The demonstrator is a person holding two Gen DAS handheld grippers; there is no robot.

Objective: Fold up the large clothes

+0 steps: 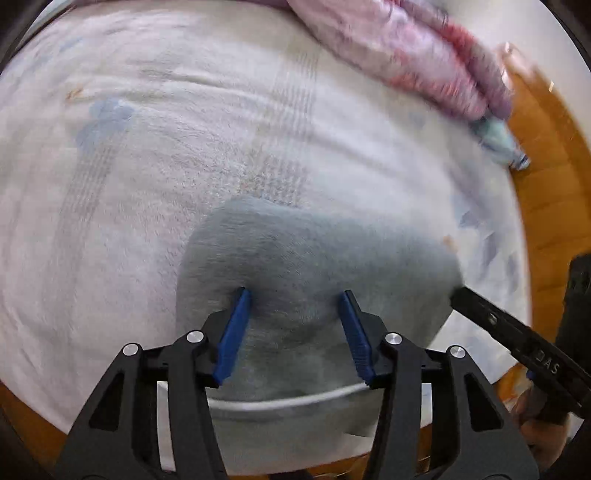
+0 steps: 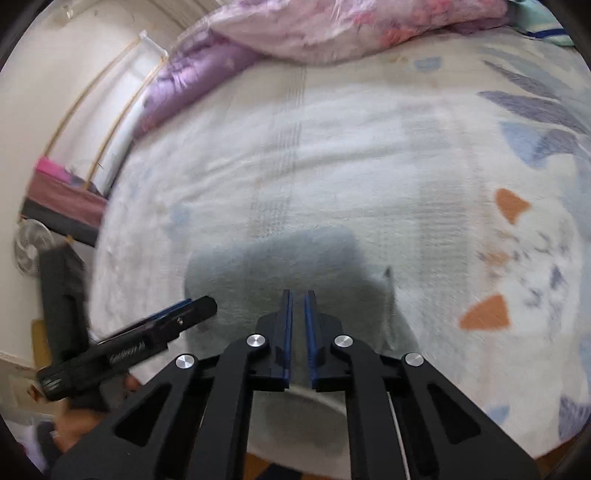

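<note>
Left gripper (image 1: 295, 295): the two blue fingers (image 1: 232, 339) stand wide apart, with nothing clamped between them, poised over the grey garment (image 1: 306, 258). Right gripper (image 2: 298, 295): the blue pads (image 2: 286, 325) are drawn nearly together with only a thin gap; the garment lies beneath and beyond them, but whether any cloth is pinched cannot be told. The grey garment is a soft, fuzzy, plain piece of clothing, bunched into a rounded heap with a pale lighter band (image 1: 288, 400) curving across its near edge; motion blur hides finer detail. It rests on the bedspread (image 1: 147, 184), near the near edge of the bed. The bedspread is white with faint blue and orange leaf shapes (image 2: 511, 205). At the far edge of the bedspread lies a pink and purple floral quilt (image 2: 332, 29). Wooden floor (image 1: 546, 192) shows beside the bedspread; a small white fan (image 2: 31, 253) stands beyond the opposite side of the bedspread.
</note>
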